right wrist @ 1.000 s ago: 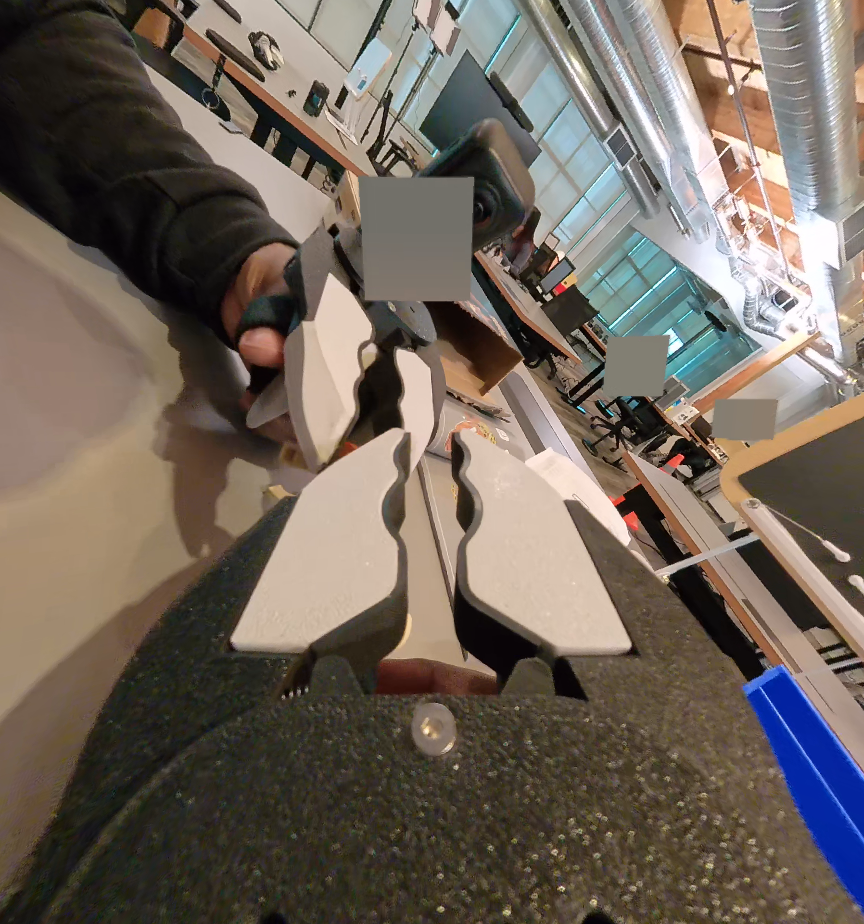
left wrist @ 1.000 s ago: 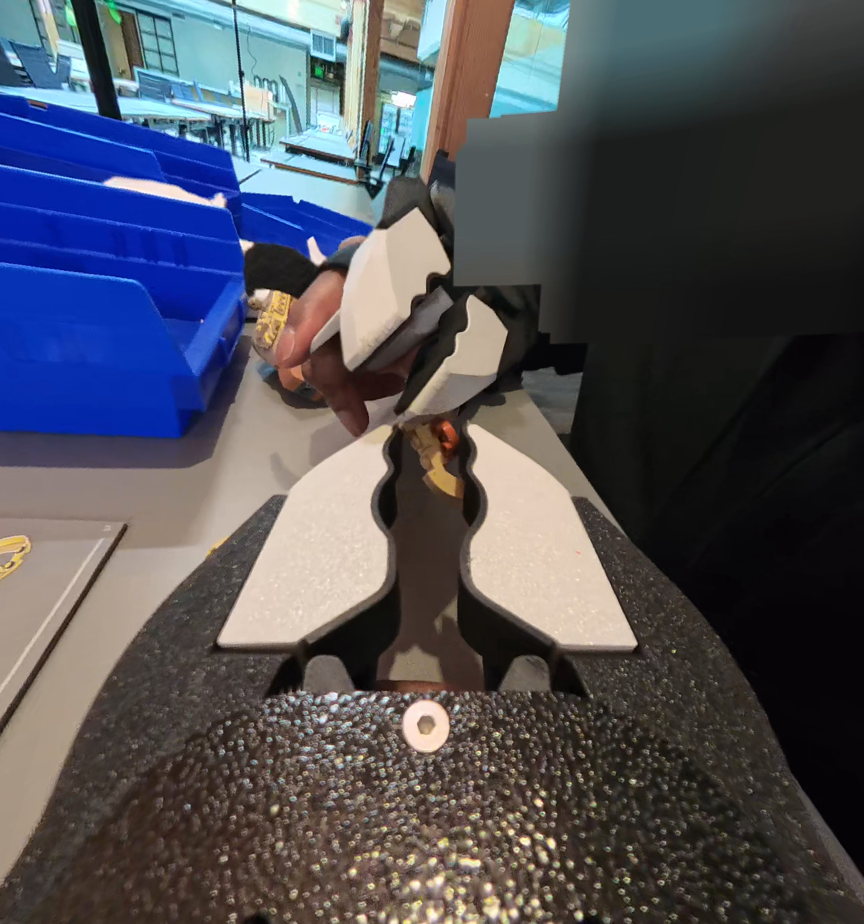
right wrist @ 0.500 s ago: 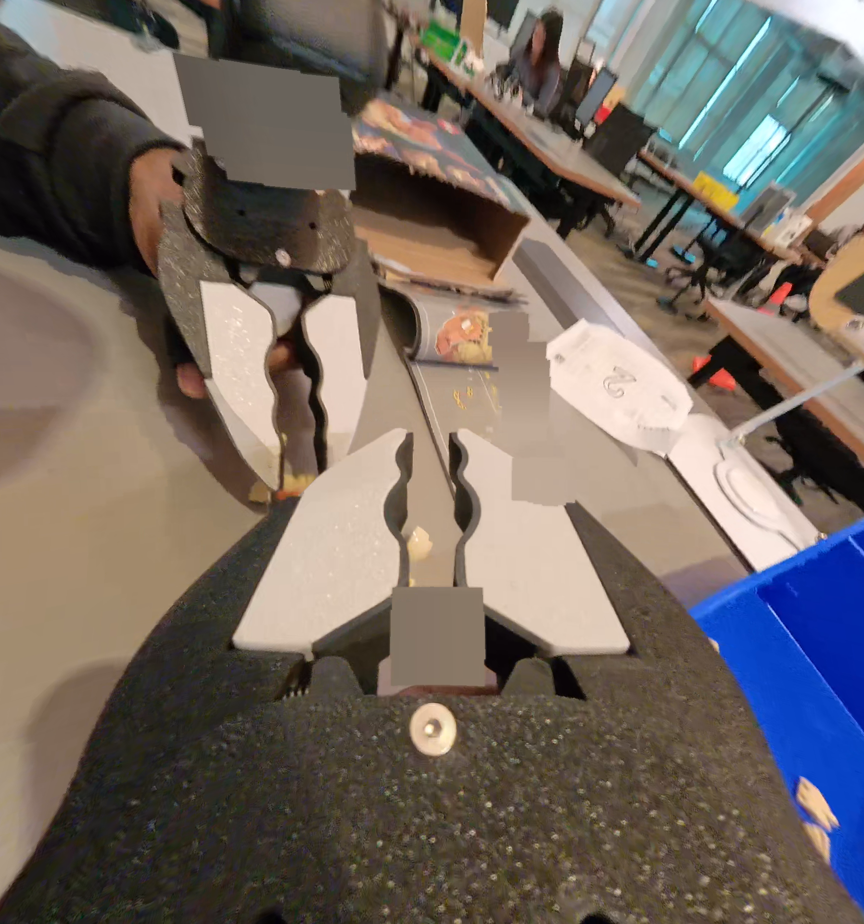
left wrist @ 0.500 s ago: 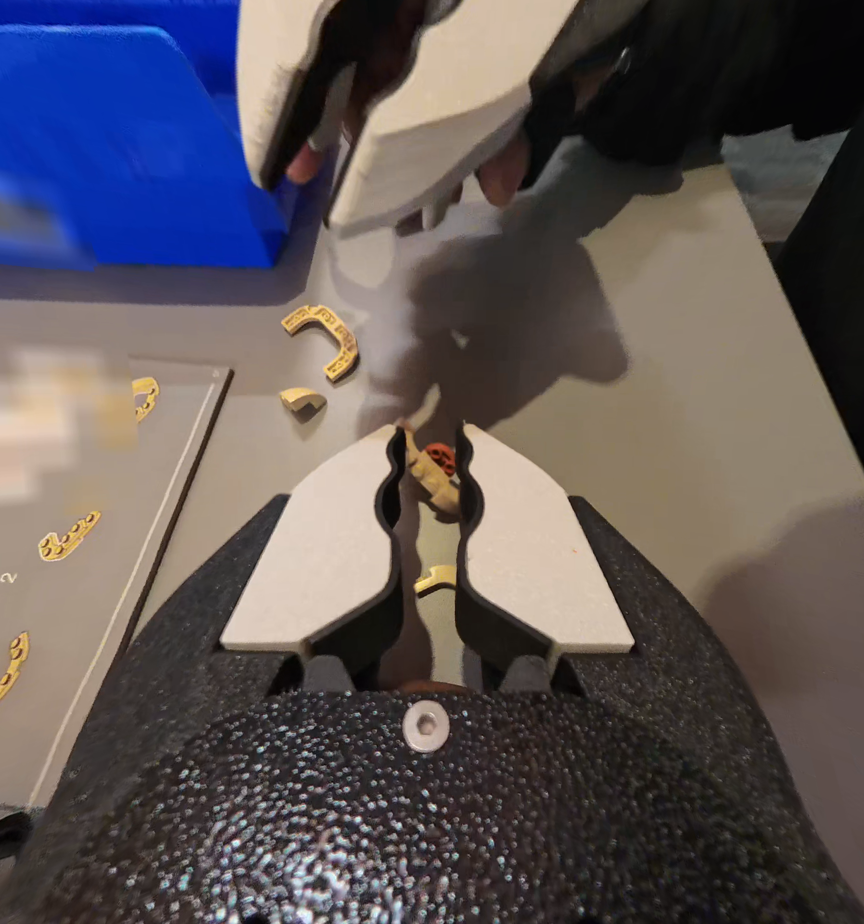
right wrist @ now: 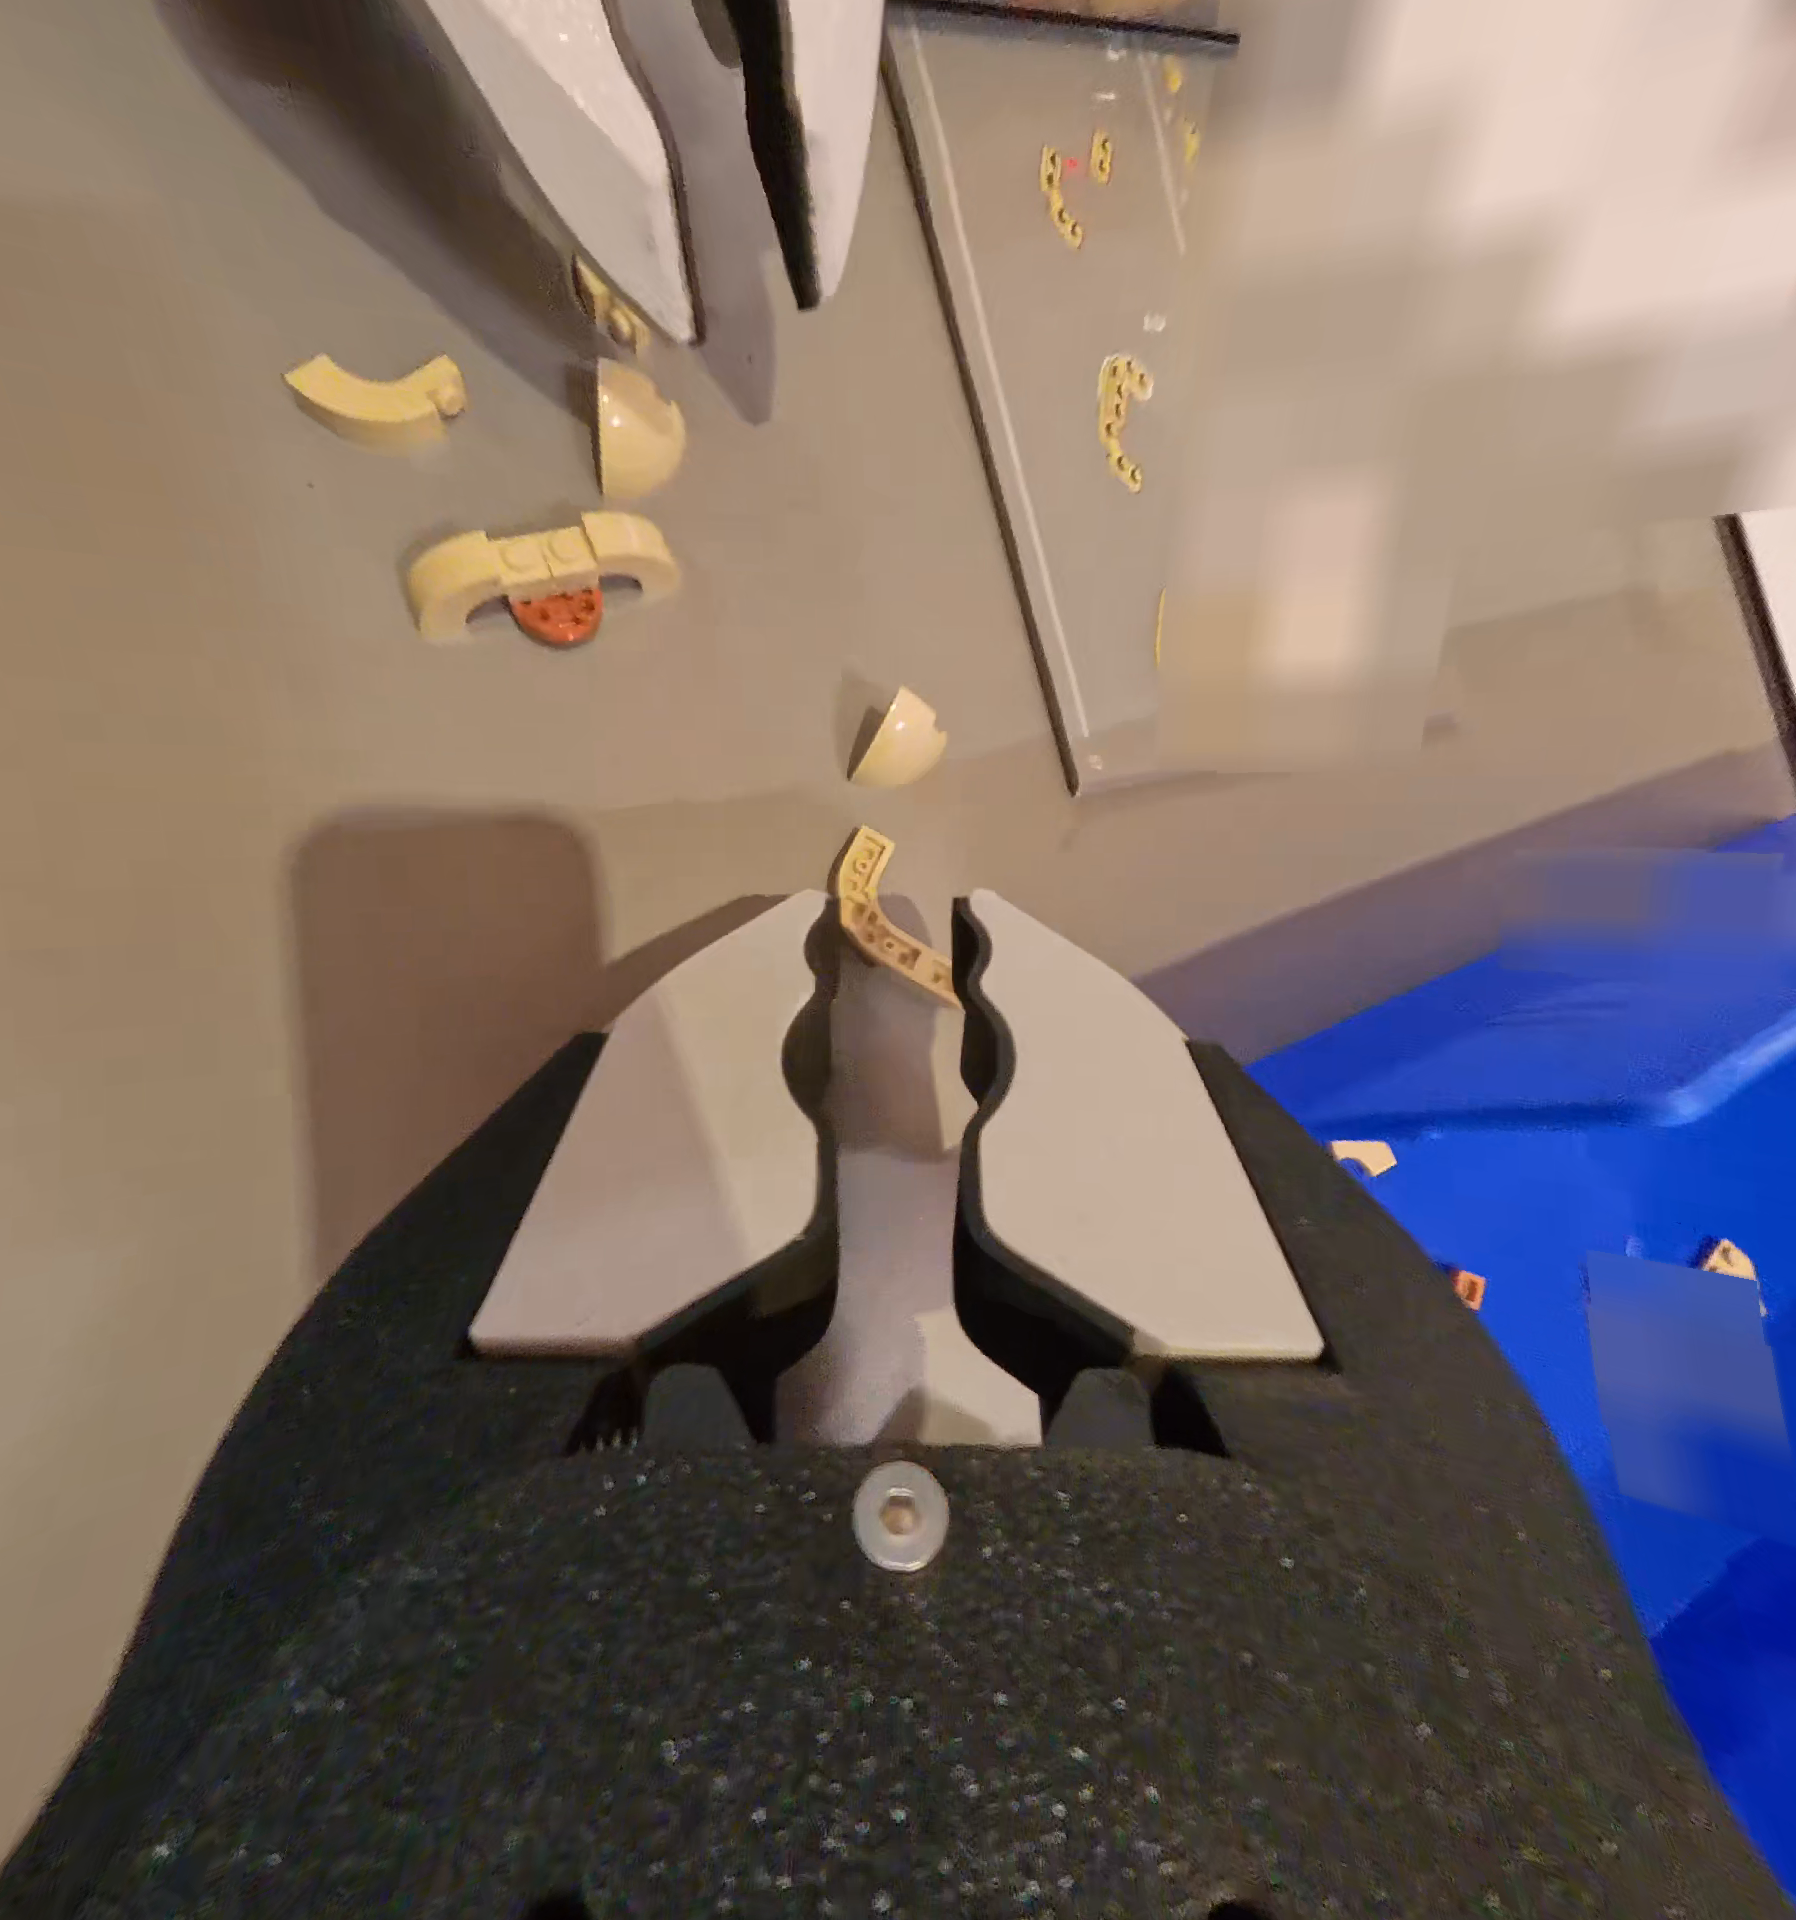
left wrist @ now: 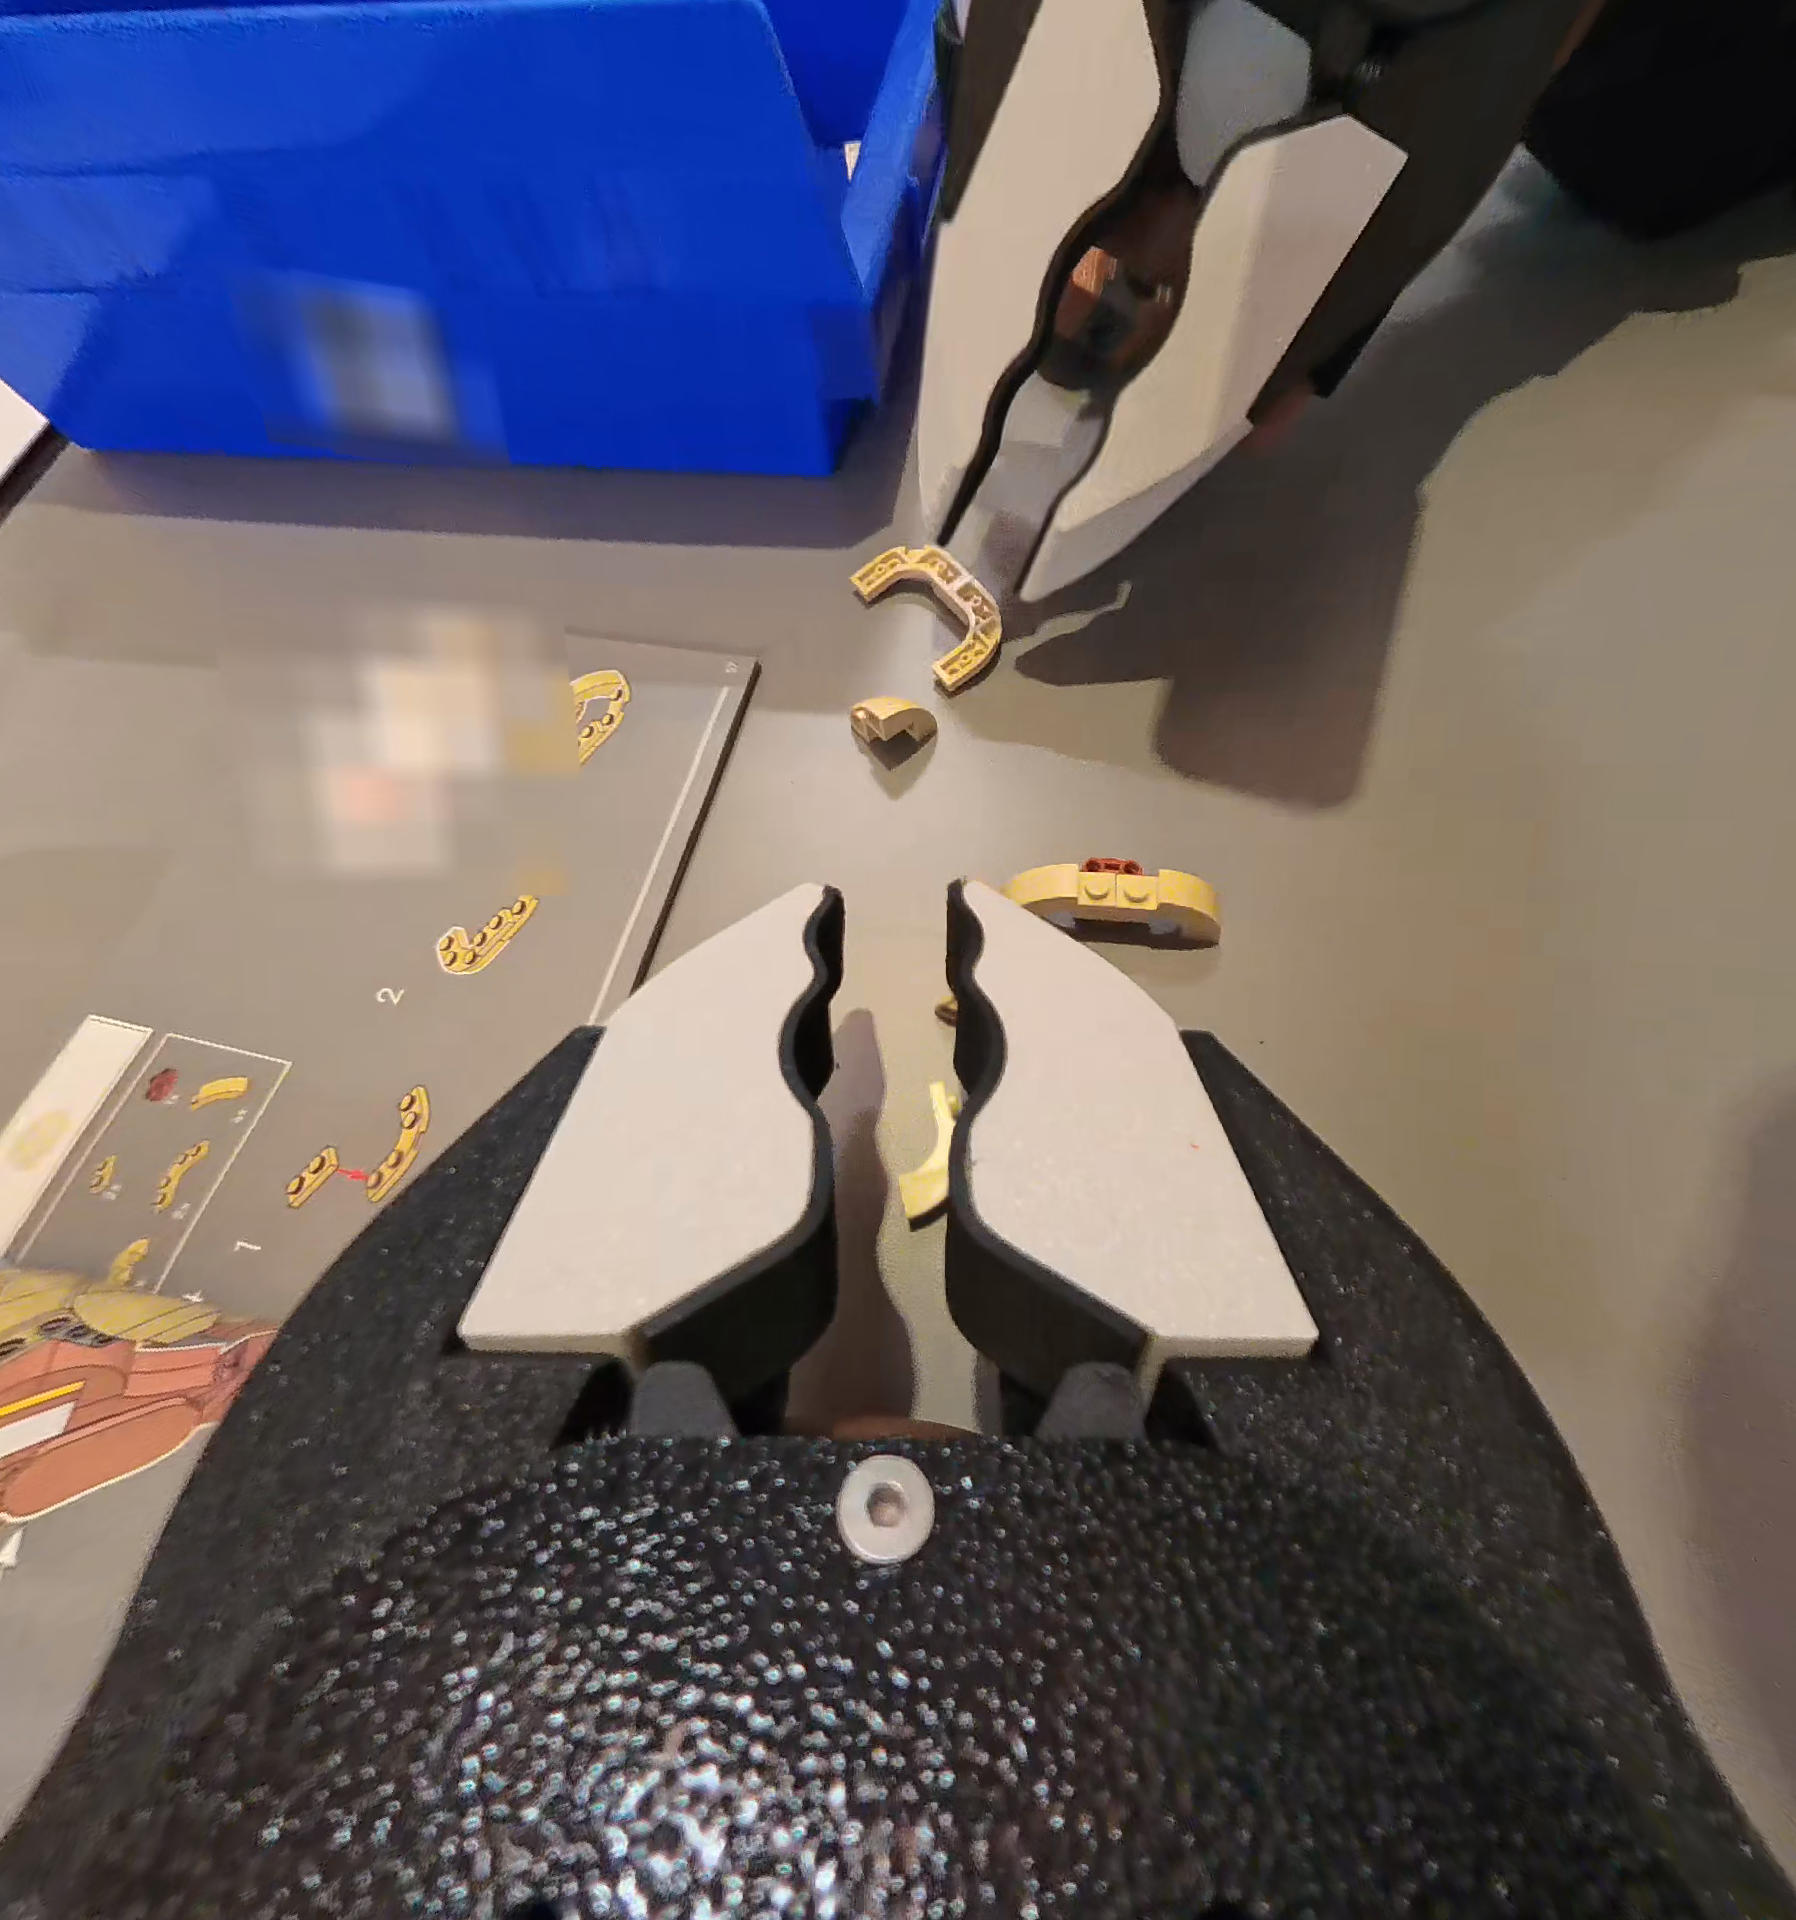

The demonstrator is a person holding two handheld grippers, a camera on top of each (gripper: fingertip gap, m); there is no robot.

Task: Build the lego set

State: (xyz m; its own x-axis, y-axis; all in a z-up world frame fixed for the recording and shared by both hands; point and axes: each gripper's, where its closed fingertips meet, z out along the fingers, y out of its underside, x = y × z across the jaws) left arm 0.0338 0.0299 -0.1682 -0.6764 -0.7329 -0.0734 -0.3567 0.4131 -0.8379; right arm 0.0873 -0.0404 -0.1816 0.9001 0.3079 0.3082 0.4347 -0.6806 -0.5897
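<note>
My left gripper (left wrist: 894, 904) is open and empty above the grey table (left wrist: 1445, 1039). A tan arch assembly with a red-brown piece (left wrist: 1112, 904) lies on the table just right of its fingertips, apart from them. It also shows in the right wrist view (right wrist: 541, 571). My right gripper (right wrist: 889, 904) is open and low over the table. A tan curved plate (right wrist: 878, 920) lies between its fingertips. The left wrist view shows that plate (left wrist: 935, 613) flat on the table at the right gripper's tips (left wrist: 987, 551).
A tan dome piece (left wrist: 889, 722) lies between the two grippers. A tan arch (right wrist: 374, 400) and another dome piece (right wrist: 634, 436) lie farther off. An open instruction booklet (left wrist: 354, 831) and a blue bin (left wrist: 458, 260) are nearby. A tan piece (left wrist: 925, 1164) lies under my left gripper. The gap from one gripper's tips to the other's is roughly 10 centimetres.
Both grippers tipped down toward the table. My left gripper let go of the arch assembly, which now lies on the table. My right gripper opened wider and came down around the curved plate.
</note>
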